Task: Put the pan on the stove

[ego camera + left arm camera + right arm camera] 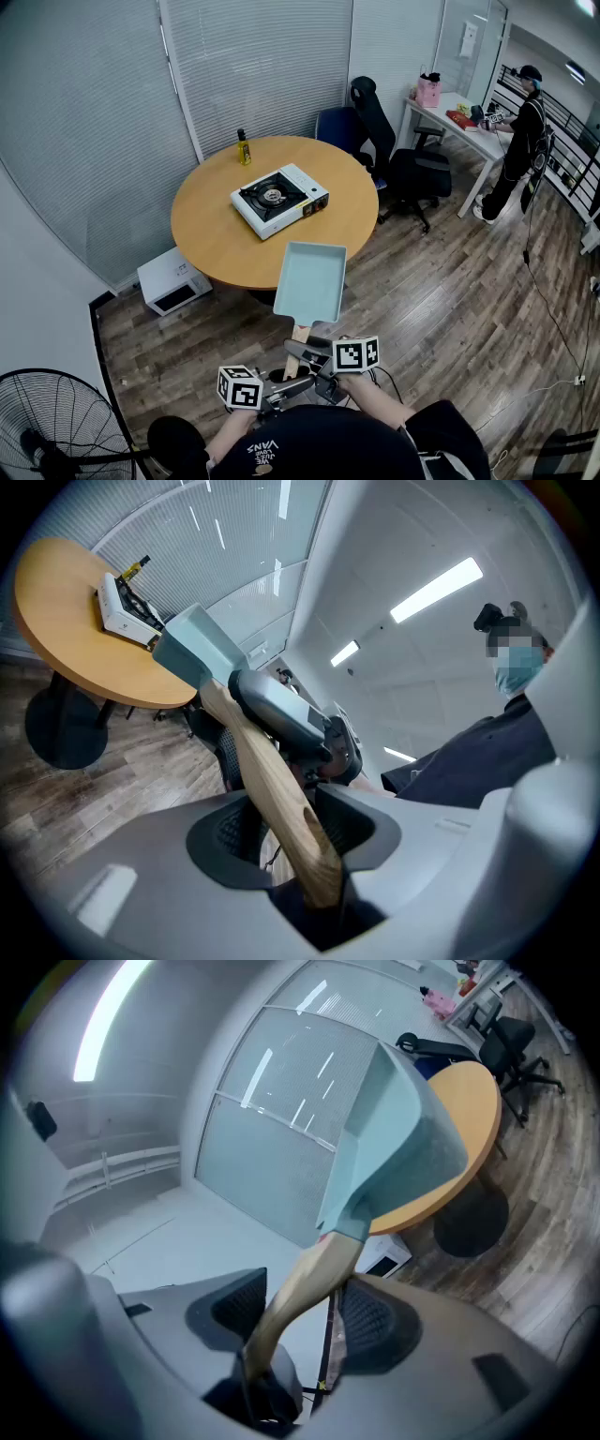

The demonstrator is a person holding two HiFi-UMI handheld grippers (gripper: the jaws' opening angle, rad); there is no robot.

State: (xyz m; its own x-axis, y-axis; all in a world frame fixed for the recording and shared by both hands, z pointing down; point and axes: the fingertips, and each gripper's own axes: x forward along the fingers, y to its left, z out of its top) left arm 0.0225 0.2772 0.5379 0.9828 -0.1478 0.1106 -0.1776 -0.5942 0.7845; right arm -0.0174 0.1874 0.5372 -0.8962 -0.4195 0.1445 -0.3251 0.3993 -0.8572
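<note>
A light teal rectangular pan (311,279) with a wooden handle (299,336) hangs in the air over the floor, just short of the round wooden table's (216,234) near edge. Both grippers are at the handle. My left gripper (291,382) is shut on its end; in the left gripper view the handle (281,799) runs between the jaws. My right gripper (298,352) is shut on the handle (309,1283) a little closer to the pan (394,1147). A white portable gas stove (279,200) sits in the middle of the table, apart from the pan.
A yellow bottle (244,148) stands at the table's far edge. On the floor are a white microwave (173,281) left of the table and a fan (56,431) at the near left. Office chairs (403,159) stand behind the table, and a person (525,122) stands by a far desk.
</note>
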